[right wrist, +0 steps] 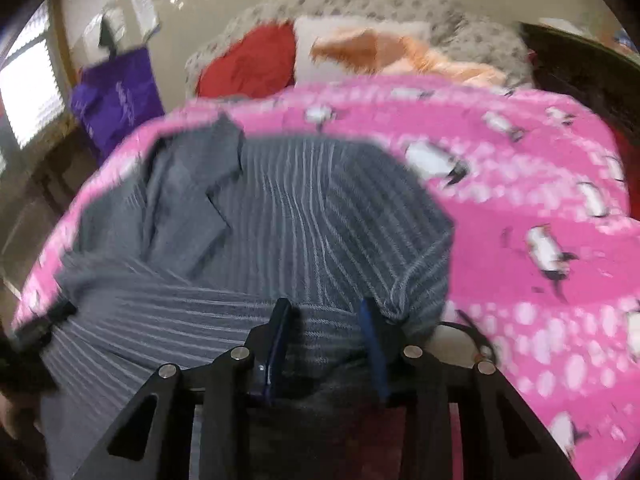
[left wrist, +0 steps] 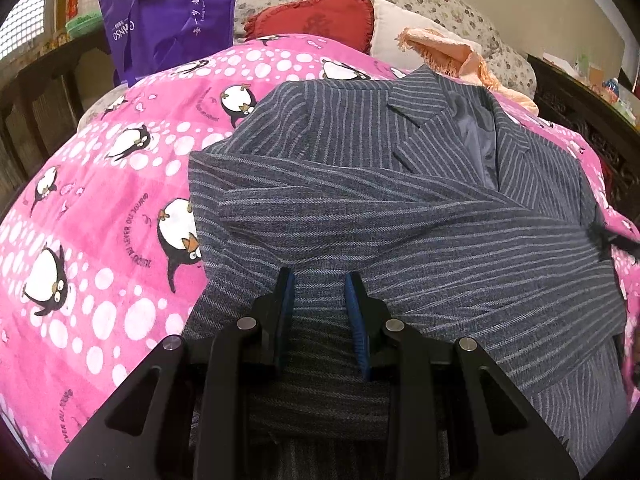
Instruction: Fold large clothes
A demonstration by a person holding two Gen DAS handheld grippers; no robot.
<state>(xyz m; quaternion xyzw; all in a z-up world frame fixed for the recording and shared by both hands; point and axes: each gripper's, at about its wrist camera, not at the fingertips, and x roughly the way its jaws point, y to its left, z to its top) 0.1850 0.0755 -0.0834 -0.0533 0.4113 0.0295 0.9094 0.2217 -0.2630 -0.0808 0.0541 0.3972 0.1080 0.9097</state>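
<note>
A grey pinstriped suit jacket (left wrist: 420, 220) lies front up on a pink penguin blanket (left wrist: 100, 208), collar toward the pillows, its left sleeve folded across the chest. My left gripper (left wrist: 320, 280) is open, its blue-padded fingers just above the jacket's lower left part. In the blurred right wrist view the jacket (right wrist: 280, 216) fills the middle, and my right gripper (right wrist: 326, 308) is open over its lower right part, next to a sleeve cuff (right wrist: 416, 292). Nothing is held in either one.
A purple tote bag (left wrist: 168, 16) hangs at the back left. A red cushion (left wrist: 316, 20), a white pillow (left wrist: 394, 32), an orange fringed cloth (left wrist: 452, 56) and a floral quilt (left wrist: 440, 0) sit behind the jacket. Dark wooden furniture (left wrist: 580, 112) stands at the right.
</note>
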